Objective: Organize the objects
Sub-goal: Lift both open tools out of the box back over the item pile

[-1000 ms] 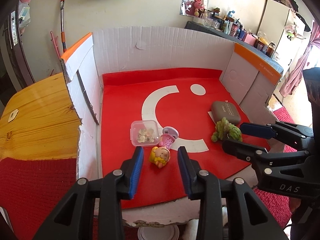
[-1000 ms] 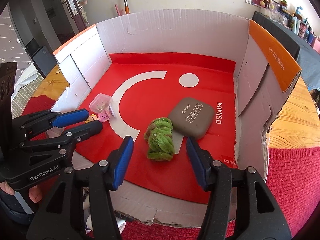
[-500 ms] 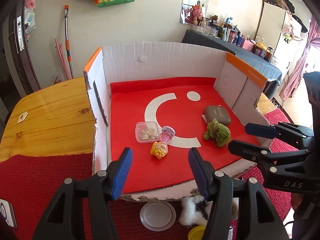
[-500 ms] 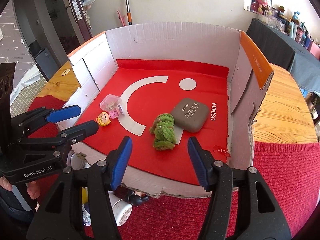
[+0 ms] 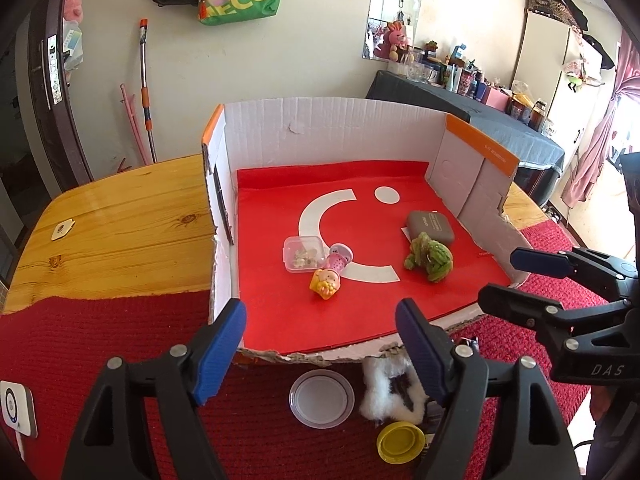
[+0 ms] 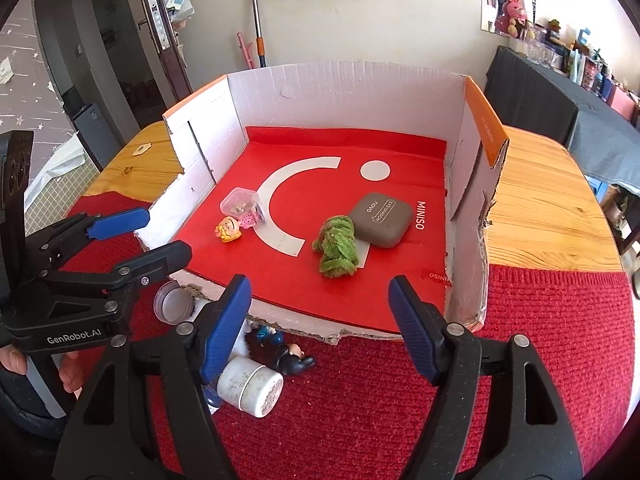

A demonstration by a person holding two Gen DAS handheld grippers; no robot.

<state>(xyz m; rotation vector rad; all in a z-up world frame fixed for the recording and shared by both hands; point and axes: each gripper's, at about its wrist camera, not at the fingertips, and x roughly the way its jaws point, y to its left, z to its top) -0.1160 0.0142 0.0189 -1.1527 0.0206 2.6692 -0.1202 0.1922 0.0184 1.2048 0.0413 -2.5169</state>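
Observation:
A white cardboard box (image 5: 332, 128) with a red floor holds a clear plastic tub (image 5: 303, 254), a pink cup (image 5: 339, 259), a yellow doll figure (image 5: 325, 282), a green fuzzy toy (image 5: 430, 257) and a grey case (image 5: 430, 226). The same box (image 6: 344, 92) shows in the right wrist view with the green toy (image 6: 336, 246) and the grey case (image 6: 382, 219). My left gripper (image 5: 320, 344) is open and empty in front of the box. My right gripper (image 6: 320, 322) is open and empty, also in front of the box.
On the red cloth before the box lie a round clear lid (image 5: 322, 398), a white furry item (image 5: 392, 394), a yellow lid (image 5: 401, 441), a white jar (image 6: 252, 386) and a small dark figure (image 6: 286, 356). Wooden tabletop (image 5: 120, 232) flanks the box.
Both grippers have pulled back and up from the box, and both have opened wider. The items on the cloth in front of the box have come into view.

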